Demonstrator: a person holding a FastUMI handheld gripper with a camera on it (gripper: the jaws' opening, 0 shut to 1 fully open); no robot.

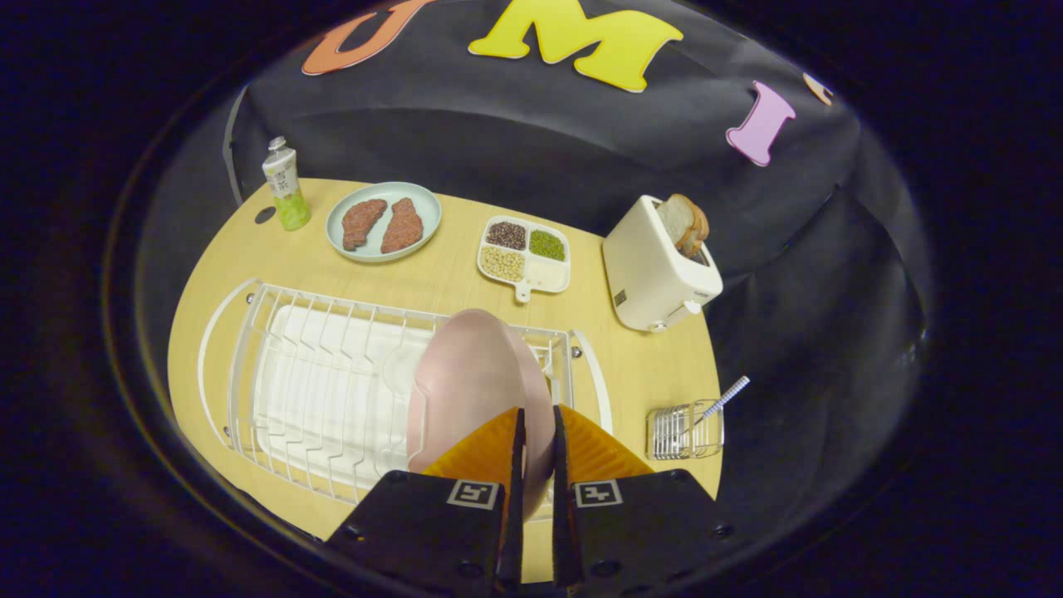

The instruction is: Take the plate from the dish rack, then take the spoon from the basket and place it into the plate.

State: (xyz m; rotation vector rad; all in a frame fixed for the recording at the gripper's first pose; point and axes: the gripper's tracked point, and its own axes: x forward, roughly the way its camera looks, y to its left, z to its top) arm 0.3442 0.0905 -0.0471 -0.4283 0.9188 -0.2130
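Gripper [538,432] closed down on pink plate [473,382], one finger on each face of the rim, only the plate's thickness between them; plate upright on edge, standing at the right end of white dish rack [332,374]; rack lying long across the near part of round wooden table [432,282], wires bare to the left of the plate, white drip tray underneath.

Spoon [721,402] leaning handle-up in small wire basket [685,432], to the right of the rack and apart from it, near the table's right edge; handle pale with a fine pattern, bowl end down inside the basket and hard to make out.

Beyond the rack, along the far side of the table: green bottle [285,184] with a white cap at the far left; pale blue dish [384,221] beside it, holding two brown meat pieces [382,224] side by side; white divided tray [525,253] next along, four compartments with dark grains, green grains, tan beans and something white; cream toaster [660,270] at the far right, bread slices [685,223] sticking up from its slot.

Black cloth wall [531,149] behind the table.
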